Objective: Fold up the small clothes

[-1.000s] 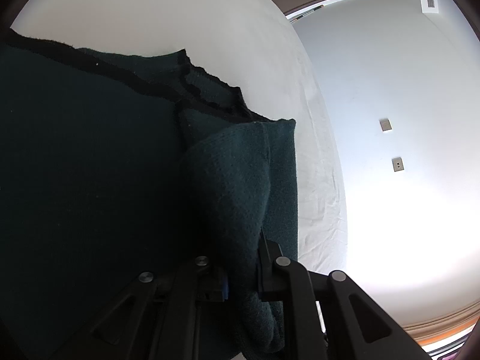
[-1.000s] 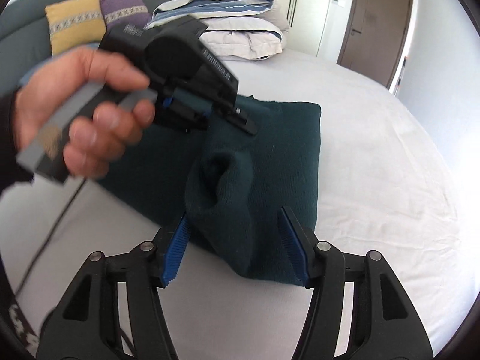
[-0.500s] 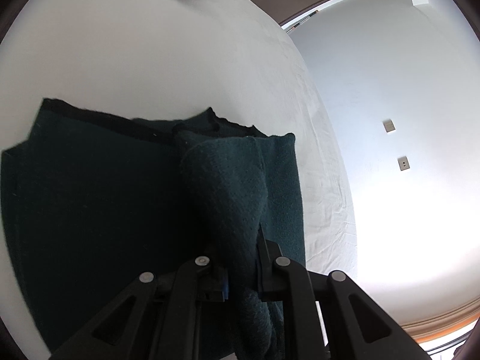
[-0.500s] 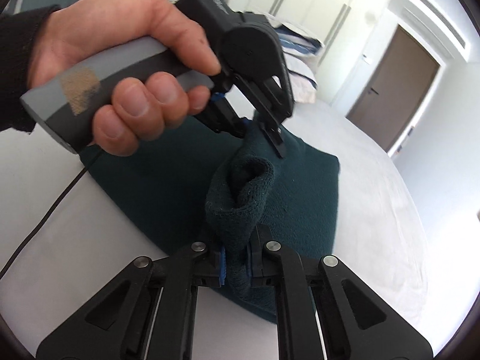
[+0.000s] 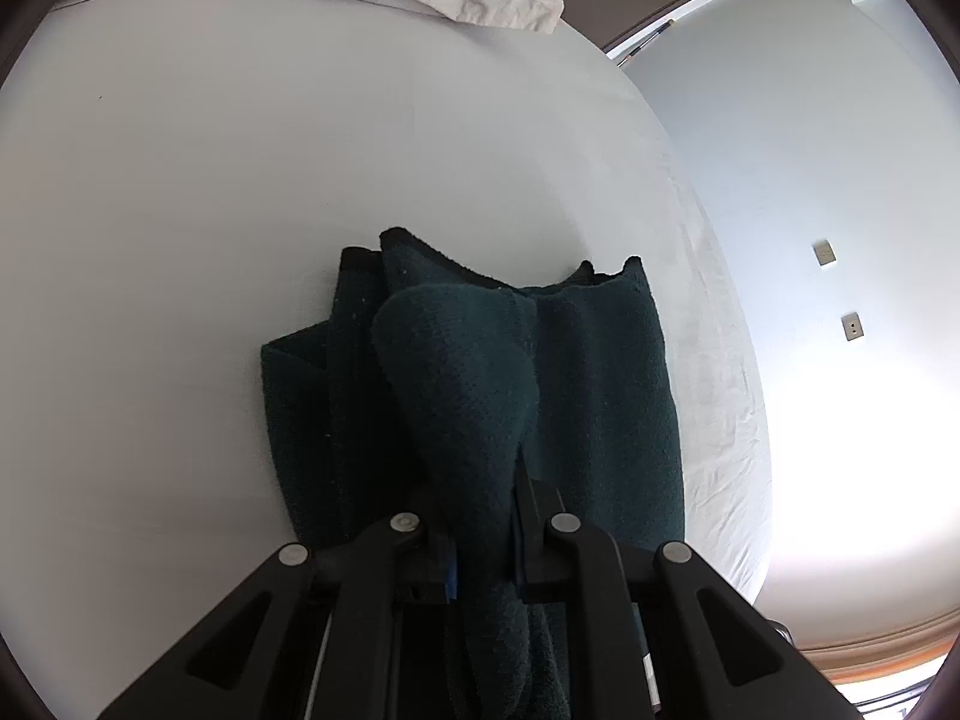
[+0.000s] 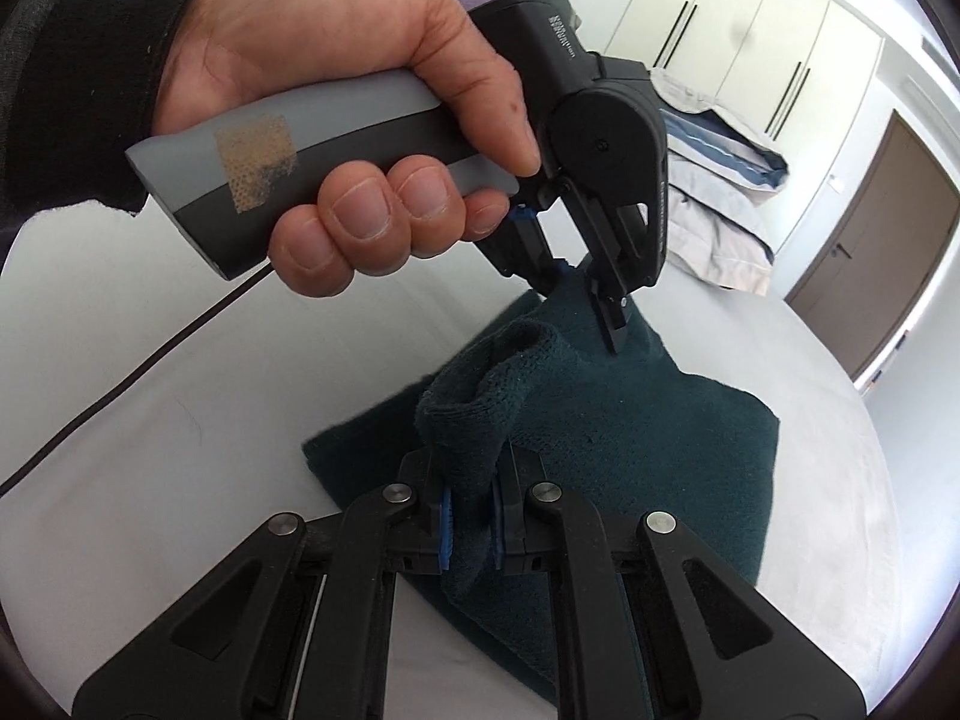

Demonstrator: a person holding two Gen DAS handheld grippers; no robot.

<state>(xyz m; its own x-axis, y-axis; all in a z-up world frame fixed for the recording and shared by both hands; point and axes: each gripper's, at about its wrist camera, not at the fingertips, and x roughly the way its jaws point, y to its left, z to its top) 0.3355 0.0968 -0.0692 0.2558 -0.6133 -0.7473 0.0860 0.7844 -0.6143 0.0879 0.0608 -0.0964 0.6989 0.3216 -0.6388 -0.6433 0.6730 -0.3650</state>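
A dark green knitted garment [image 5: 600,396] lies partly folded on a white bed sheet [image 5: 240,180]. My left gripper [image 5: 483,540] is shut on a bunched edge of it and holds that edge above the bed. In the right wrist view the garment [image 6: 660,432] hangs between both grippers. My right gripper [image 6: 471,510] is shut on another bunched edge near the camera. The left gripper [image 6: 594,294], held in a hand, pinches the cloth just beyond it.
Pillows and folded bedding [image 6: 720,192] lie at the head of the bed. A brown door [image 6: 888,252] and white wardrobes [image 6: 750,36] stand behind. A black cable [image 6: 120,378] trails over the sheet on the left. A wall [image 5: 810,240] runs along the bed's right side.
My right gripper has closed on the garment's near edge. Both grippers have lifted the cloth, so more of the sheet shows around the garment in the left wrist view.
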